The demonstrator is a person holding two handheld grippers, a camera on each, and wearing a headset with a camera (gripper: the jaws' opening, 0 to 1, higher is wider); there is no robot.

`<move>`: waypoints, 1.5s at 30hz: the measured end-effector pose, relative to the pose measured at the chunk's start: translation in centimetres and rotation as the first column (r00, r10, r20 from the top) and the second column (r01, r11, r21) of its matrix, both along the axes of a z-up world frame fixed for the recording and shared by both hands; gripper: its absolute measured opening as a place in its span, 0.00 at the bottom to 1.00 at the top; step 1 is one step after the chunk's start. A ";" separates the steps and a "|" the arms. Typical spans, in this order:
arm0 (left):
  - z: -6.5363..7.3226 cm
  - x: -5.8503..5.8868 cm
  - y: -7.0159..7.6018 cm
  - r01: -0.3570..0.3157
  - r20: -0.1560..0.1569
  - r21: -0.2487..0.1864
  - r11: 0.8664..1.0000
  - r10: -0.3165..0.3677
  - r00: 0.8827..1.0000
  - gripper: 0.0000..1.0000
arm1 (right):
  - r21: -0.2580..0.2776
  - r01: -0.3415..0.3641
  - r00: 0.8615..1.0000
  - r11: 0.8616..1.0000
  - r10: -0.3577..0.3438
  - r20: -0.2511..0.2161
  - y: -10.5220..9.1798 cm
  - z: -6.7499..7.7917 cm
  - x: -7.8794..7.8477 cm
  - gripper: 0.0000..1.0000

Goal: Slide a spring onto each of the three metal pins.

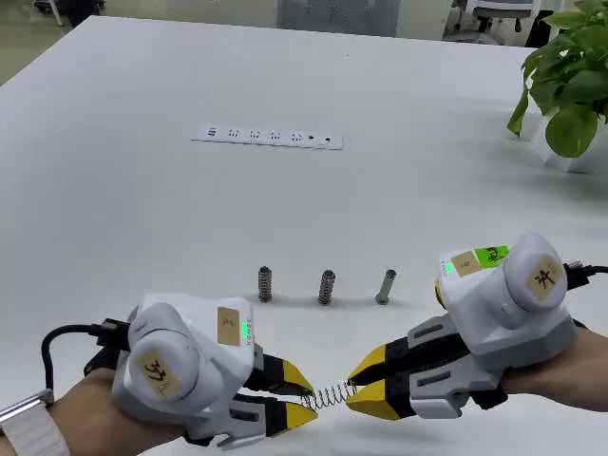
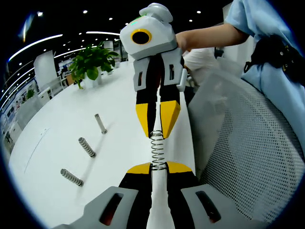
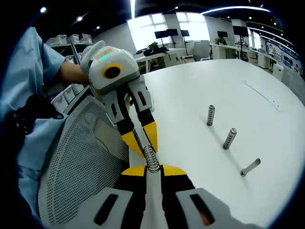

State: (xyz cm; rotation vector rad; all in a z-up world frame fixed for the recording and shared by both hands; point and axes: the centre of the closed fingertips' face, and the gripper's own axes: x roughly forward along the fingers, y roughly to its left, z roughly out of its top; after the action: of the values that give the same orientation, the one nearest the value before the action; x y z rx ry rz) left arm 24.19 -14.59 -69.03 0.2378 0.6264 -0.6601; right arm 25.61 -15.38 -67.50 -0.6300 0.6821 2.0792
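Left tongs and right tongs each pinch one end of the spring, likely readying it for the bare pin.

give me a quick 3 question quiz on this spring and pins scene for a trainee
1. True or false: every pin in the row of pins carries a spring.
2. Of the left gripper and right gripper, which grips the loose spring? A left only; B right only; C both.
3. Fill in: in the head view, the bare pin stands at the ___ end of the row.
Key: 1 false; 2 C; 3 right.
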 end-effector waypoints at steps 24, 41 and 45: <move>-0.5 0.7 -1.1 -0.037 -0.027 -0.055 0.998 0.036 0.999 0.10 | 0.043 -0.050 0.996 0.998 0.046 0.080 0.4 1.7 -0.8 0.12; -0.3 1.3 -1.7 -0.018 0.004 -0.044 0.999 0.018 1.000 0.09 | -0.002 -0.121 0.978 0.993 0.119 0.171 -0.2 1.2 0.0 0.25; -0.2 1.4 -2.0 -0.004 0.007 -0.041 0.999 0.004 1.000 0.09 | -0.012 -0.147 0.975 0.989 0.147 0.168 -0.2 1.1 -0.5 0.22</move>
State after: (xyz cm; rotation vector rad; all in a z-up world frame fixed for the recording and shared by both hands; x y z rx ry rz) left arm 25.61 -16.61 -69.21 0.2003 0.6055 -0.6672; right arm 25.14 -15.55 -66.42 -0.8680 0.5524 2.1308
